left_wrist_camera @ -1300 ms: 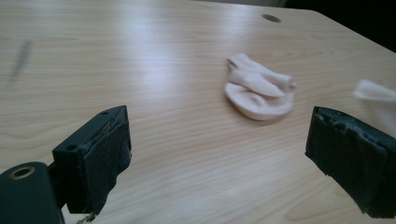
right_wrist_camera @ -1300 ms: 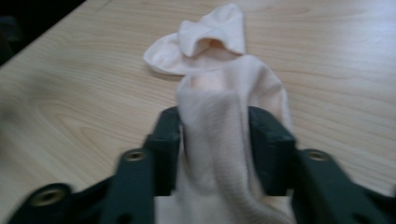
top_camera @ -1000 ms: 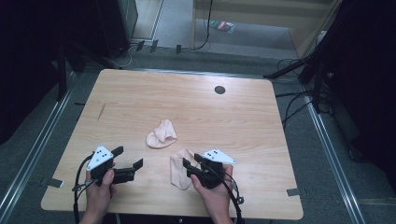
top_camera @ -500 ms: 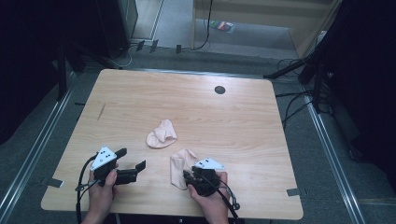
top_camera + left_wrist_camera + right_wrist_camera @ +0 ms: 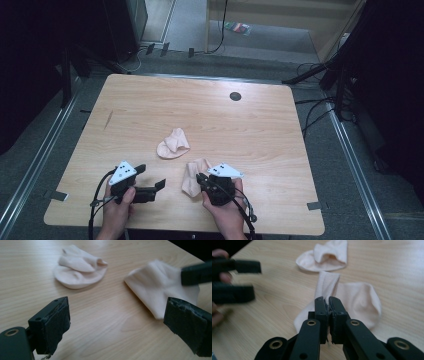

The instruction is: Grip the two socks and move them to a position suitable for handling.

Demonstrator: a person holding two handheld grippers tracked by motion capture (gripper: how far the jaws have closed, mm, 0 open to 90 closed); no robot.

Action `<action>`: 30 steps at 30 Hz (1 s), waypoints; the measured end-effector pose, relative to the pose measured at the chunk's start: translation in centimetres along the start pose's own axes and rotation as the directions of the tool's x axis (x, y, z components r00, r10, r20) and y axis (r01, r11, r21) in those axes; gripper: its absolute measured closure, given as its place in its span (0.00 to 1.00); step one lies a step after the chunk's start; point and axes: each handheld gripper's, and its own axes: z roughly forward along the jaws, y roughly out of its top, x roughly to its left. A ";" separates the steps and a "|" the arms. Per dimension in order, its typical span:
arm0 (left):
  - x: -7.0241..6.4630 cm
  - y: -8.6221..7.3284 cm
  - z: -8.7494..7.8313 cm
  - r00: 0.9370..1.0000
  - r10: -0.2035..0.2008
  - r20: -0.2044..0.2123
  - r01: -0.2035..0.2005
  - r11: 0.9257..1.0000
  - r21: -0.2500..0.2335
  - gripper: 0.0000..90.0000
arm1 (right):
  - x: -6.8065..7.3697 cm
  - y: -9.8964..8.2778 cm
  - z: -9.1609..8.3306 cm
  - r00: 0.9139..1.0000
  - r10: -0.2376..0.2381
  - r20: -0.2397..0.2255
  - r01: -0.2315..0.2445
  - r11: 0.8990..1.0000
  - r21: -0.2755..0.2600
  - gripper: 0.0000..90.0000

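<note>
Jaws of the right gripper (image 5: pixel 329 302) had just been closing and stood pressed together on a fold of the near sock (image 5: pixel 359 302), a ridge of its cloth pinched up between the pads; judging by that hold, the grip was taken to lift or straighten the sock.

From the high view, the near sock (image 5: pixel 192 175) lay on the desk (image 5: pixel 260 130) just beside the right gripper (image 5: pixel 204 179), towards the person's edge. A second sock (image 5: pixel 173 145) lay crumpled a little beyond the near sock, nearer the middle of the desk and apart from it. The left gripper (image 5: pixel 157 184) sat on the other side of the near sock, close to it, its jaws spread wide and holding nothing, probably waiting to take the free end. A dark round hole (image 5: pixel 235 96) marked the desk well beyond both socks.

From the left gripper view, the left gripper (image 5: pixel 117 322) showed its two pads far apart with bare wood between them. The near sock (image 5: pixel 160 292) lay just ahead of one pad, and the second sock (image 5: pixel 80 272) lay farther off beyond it.

From the right gripper view, the second sock (image 5: pixel 324 257) lay past the near sock, its cuff gaping open, and the left gripper (image 5: pixel 254 281) showed blurred beside the near sock.

Counted: two socks, two grippers, one desk.
</note>
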 end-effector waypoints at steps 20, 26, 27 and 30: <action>-5.2 0.8 6.0 0.996 0.007 0.093 -0.018 0.992 0.122 0.61 | 2.2 3.9 -3.0 0.991 -0.010 -0.134 -0.001 0.996 -0.084 0.97; -3.0 0.8 3.2 0.998 0.062 0.014 -0.063 0.996 0.064 0.99 | 2.7 4.1 -3.6 0.979 -0.014 -0.203 -0.009 0.994 -0.112 0.97; -2.7 0.9 2.2 0.996 0.085 -0.030 -0.083 0.995 0.050 0.99 | 2.7 4.1 -3.6 0.979 -0.015 -0.205 -0.009 0.993 -0.117 0.97; -2.1 1.1 -0.6 0.967 0.190 -0.172 -0.188 0.982 0.029 0.99 | 2.5 3.8 -3.0 0.980 -0.027 -0.195 0.003 0.992 -0.123 0.97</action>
